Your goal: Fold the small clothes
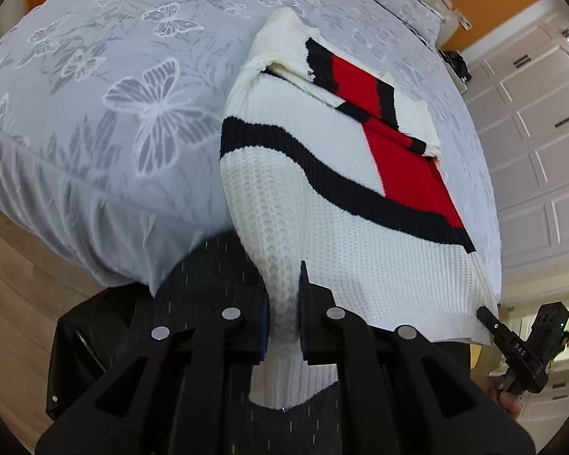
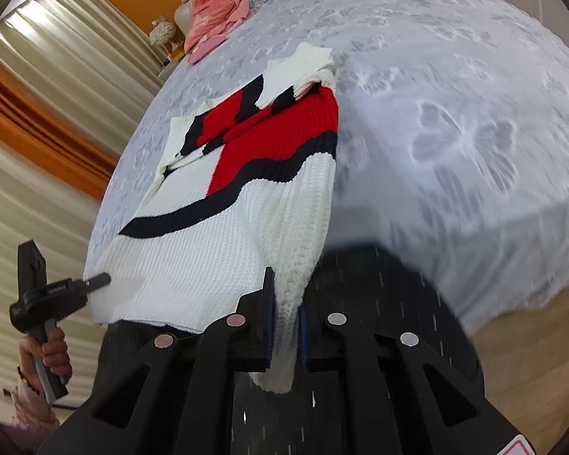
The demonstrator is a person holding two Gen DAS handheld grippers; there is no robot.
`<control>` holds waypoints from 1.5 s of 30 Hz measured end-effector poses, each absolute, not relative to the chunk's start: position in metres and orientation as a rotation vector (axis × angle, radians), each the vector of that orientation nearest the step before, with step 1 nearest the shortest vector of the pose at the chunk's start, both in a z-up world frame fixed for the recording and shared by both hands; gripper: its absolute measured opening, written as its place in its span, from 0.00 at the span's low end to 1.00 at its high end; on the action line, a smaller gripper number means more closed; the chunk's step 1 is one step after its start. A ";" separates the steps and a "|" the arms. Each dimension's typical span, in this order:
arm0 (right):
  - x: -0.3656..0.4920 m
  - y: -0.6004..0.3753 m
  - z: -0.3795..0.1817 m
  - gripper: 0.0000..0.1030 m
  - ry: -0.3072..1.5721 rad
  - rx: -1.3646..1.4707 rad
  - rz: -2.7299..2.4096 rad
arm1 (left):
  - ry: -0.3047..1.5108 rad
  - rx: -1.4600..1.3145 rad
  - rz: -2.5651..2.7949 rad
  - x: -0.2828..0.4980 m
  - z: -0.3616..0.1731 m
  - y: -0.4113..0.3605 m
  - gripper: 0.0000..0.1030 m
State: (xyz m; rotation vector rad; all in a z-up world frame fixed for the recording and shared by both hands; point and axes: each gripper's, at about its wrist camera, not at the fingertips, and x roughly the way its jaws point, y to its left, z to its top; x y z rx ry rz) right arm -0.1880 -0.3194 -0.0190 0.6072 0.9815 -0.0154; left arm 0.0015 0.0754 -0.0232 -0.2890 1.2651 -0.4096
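Observation:
A white knit sweater (image 1: 334, 235) with a red block and navy stripes lies on the grey butterfly-print bed (image 1: 106, 87), its sleeves folded in across the chest. My left gripper (image 1: 284, 295) is shut on the near hem corner, which is bunched between its pads and lifted off the bed. My right gripper (image 2: 286, 295) is shut on the other hem corner of the sweater (image 2: 208, 250), also raised. Each gripper shows in the other's view: the right gripper (image 1: 487, 315) at the hem's right corner, the left gripper (image 2: 100, 278) at the hem's left corner, held by a hand (image 2: 53, 352).
A pink garment (image 2: 220, 11) lies bunched at the far head of the bed (image 2: 455, 87). White wardrobe doors (image 1: 531, 121) stand to the right of the bed, curtains (image 2: 38, 197) to the left. A person's dark trousers (image 1: 208, 276) and wood floor (image 1: 15, 303) are below the bed's edge.

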 end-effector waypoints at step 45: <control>-0.167 -0.335 0.016 0.10 0.865 0.683 -0.025 | 1.138 -0.306 -0.378 0.004 0.030 0.065 0.12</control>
